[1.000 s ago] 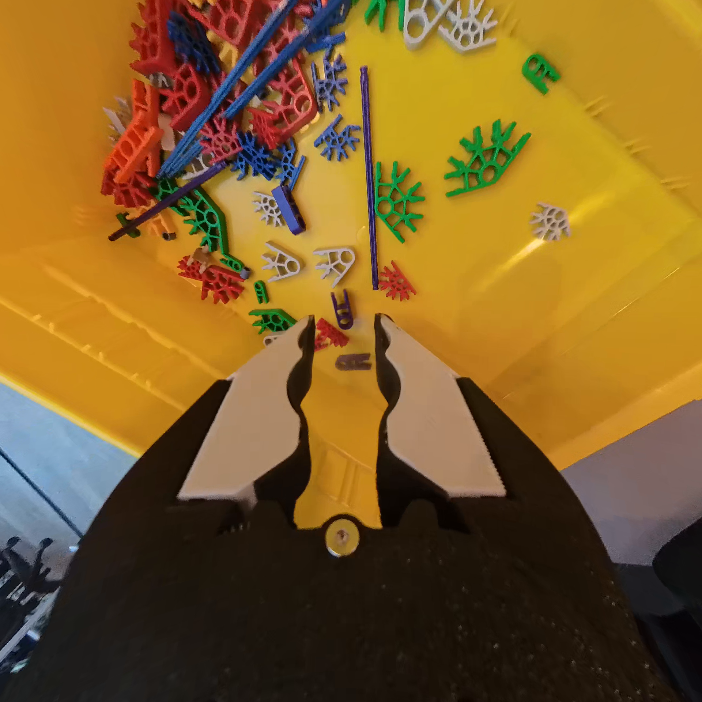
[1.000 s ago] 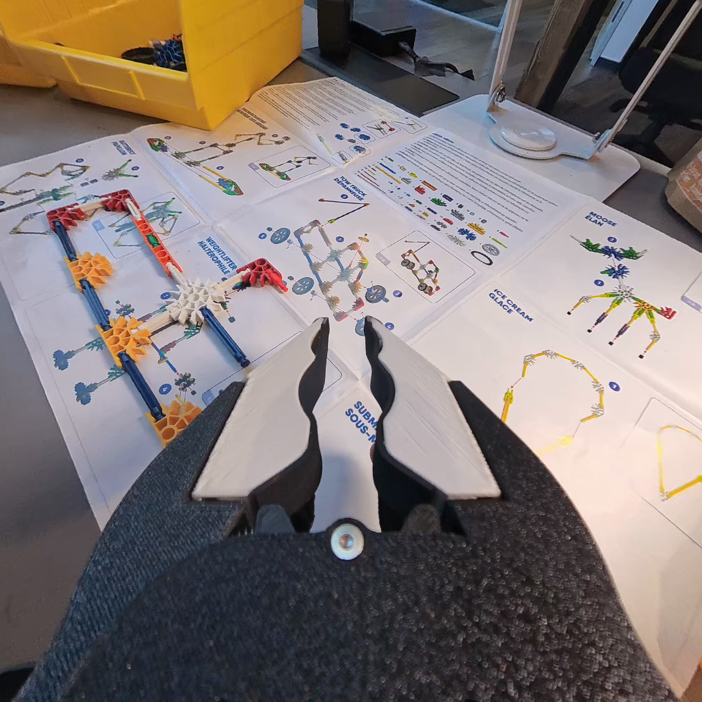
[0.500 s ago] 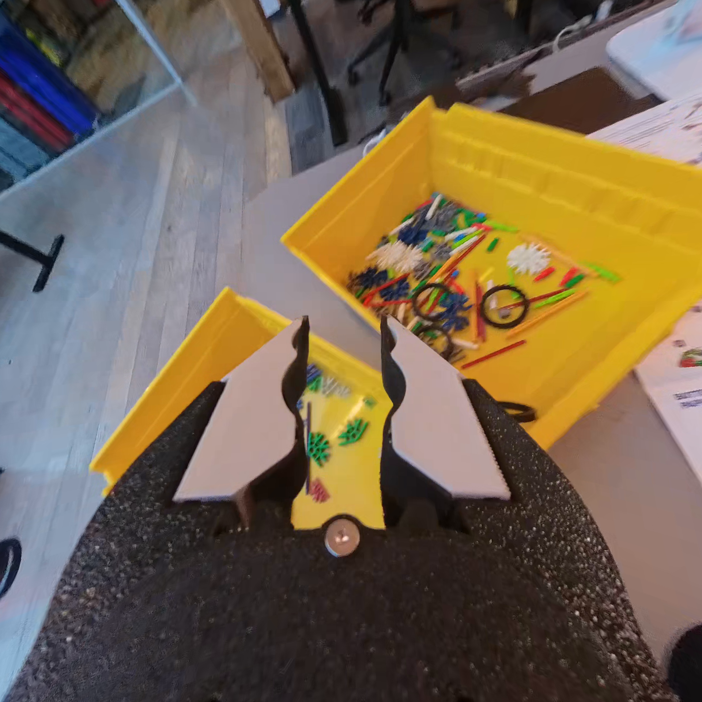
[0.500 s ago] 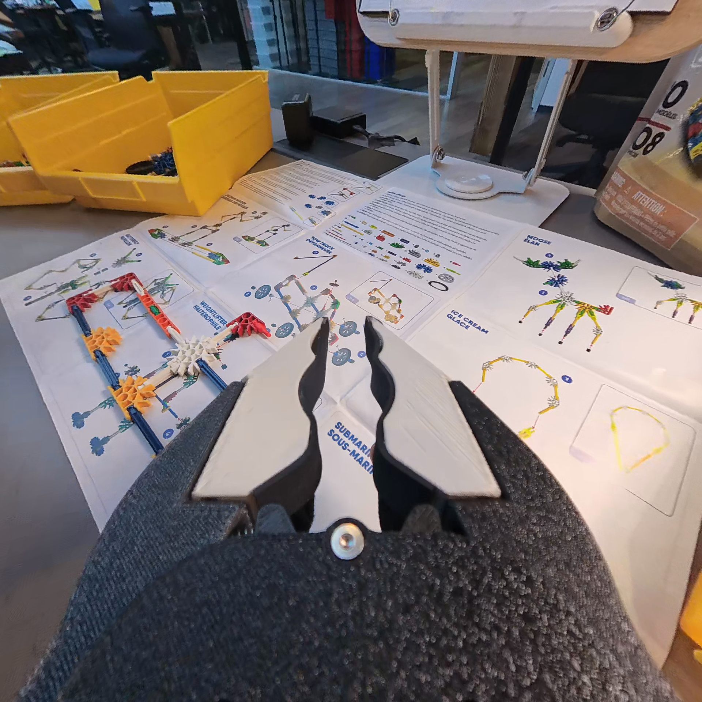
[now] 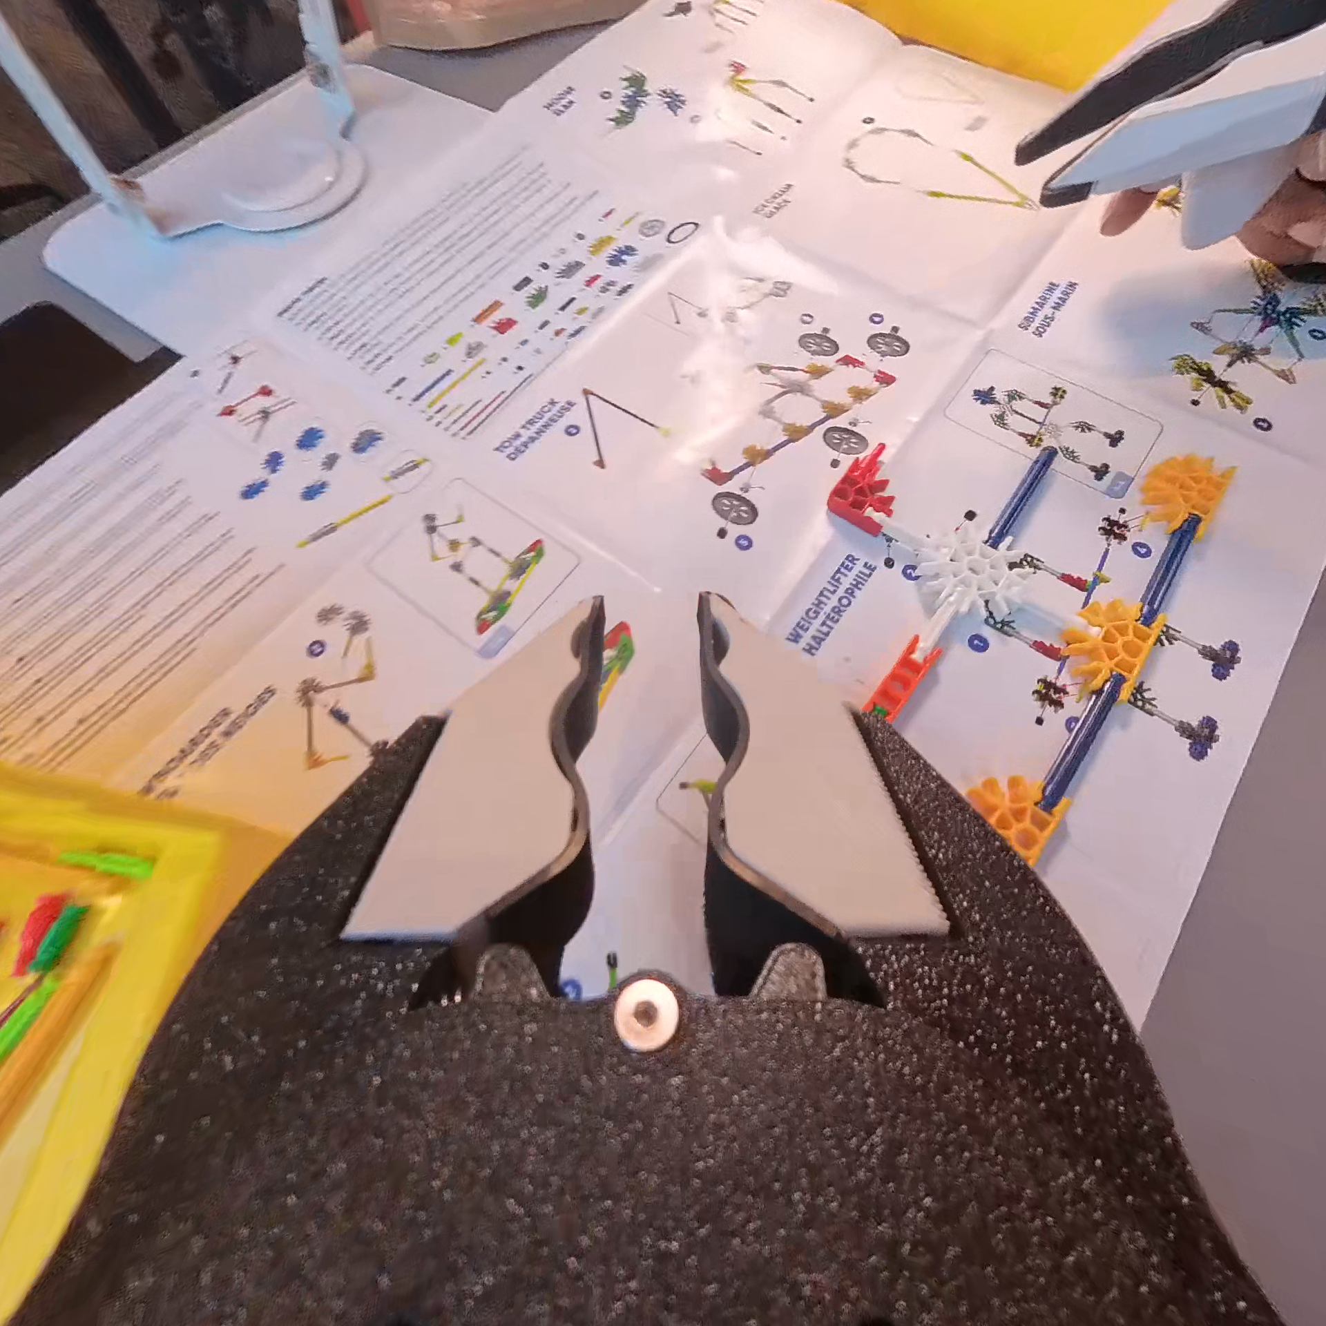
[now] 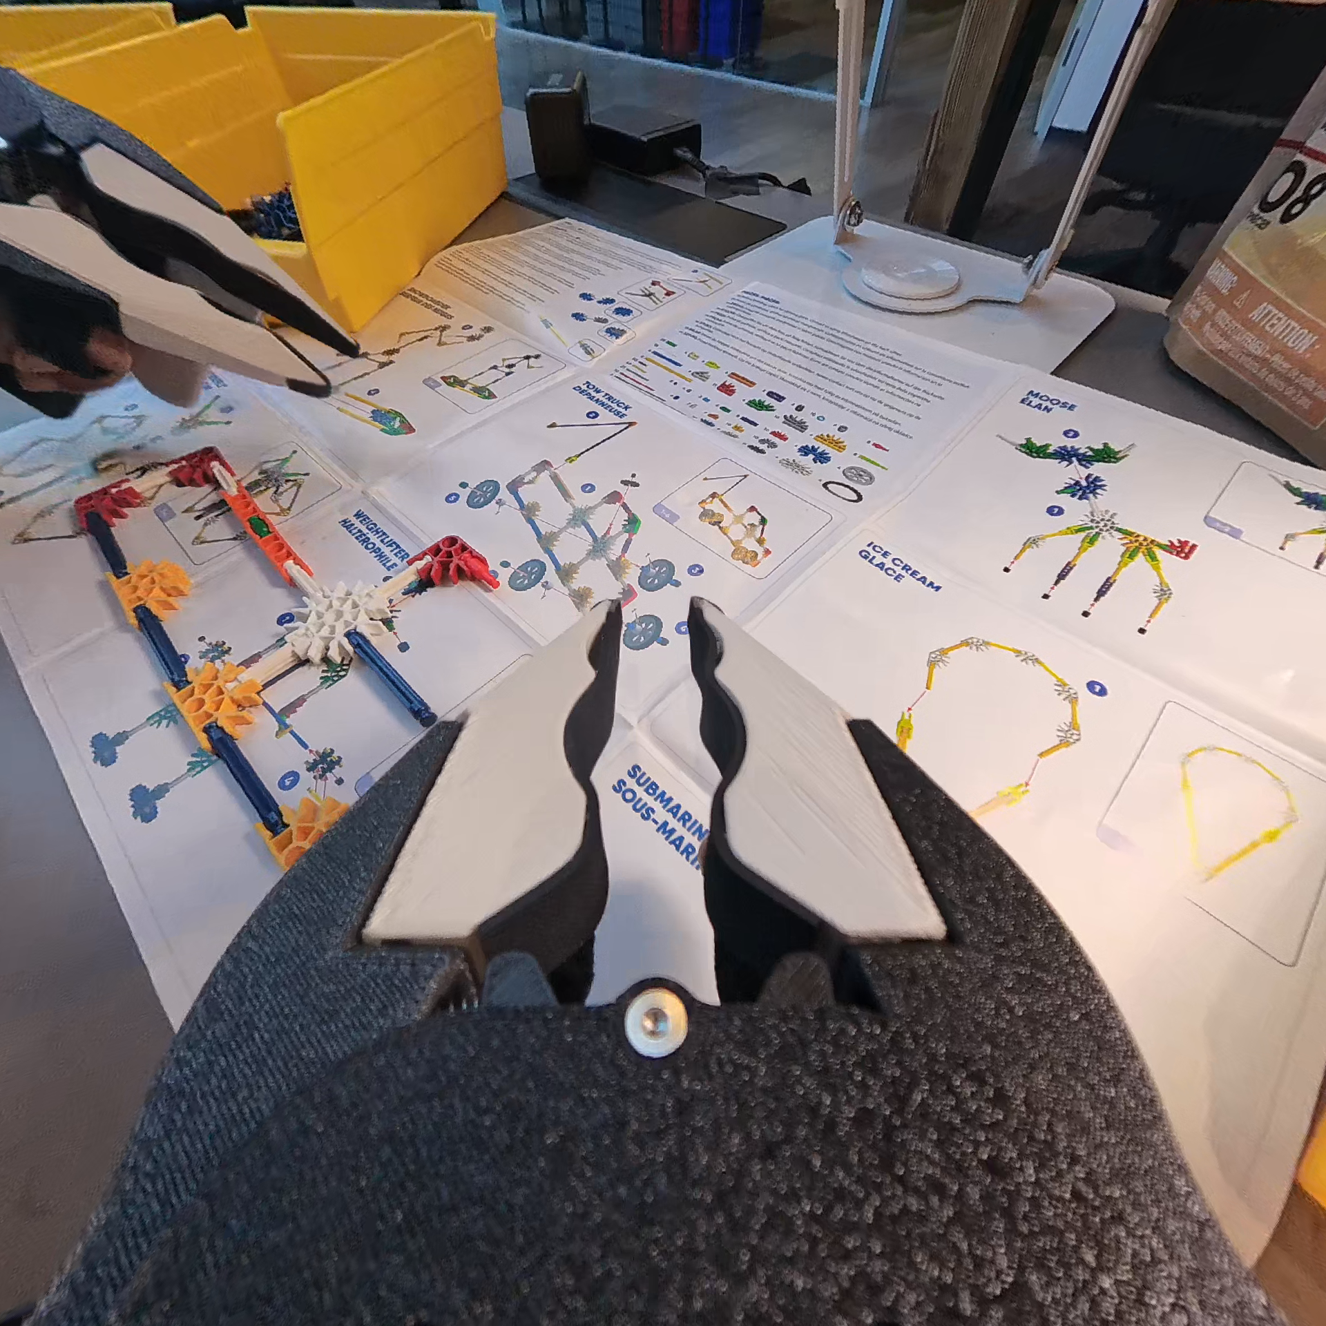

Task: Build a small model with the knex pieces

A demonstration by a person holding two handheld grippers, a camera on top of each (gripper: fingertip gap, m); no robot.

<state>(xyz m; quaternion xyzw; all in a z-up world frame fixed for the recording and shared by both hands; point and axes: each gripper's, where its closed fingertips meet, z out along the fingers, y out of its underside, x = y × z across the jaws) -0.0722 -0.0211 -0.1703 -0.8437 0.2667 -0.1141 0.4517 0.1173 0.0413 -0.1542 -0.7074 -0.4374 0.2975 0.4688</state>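
A flat model of blue rods, orange connectors, a white snowflake connector and red corner connectors lies on a large white instruction sheet. My right gripper is open and empty, low over the sheet, to the right of the model. My left gripper is open and empty above the sheet, with the model's white connector to its right. The left gripper also shows in the right wrist view beyond the model. The right gripper shows in the left wrist view at the top right.
Yellow bins with loose parts stand at the sheet's far left; one bin's corner is by my left gripper. A white stand base, a black adaptor and a brown cardboard box line the back and right. My left tips are roughly 11 cm from the white snowflake connector. Seen from the left wrist view as well.
My left gripper has come out of the yellow bin of parts and swung over the instruction sheet, still open and empty. My right gripper's view has tilted up a little.
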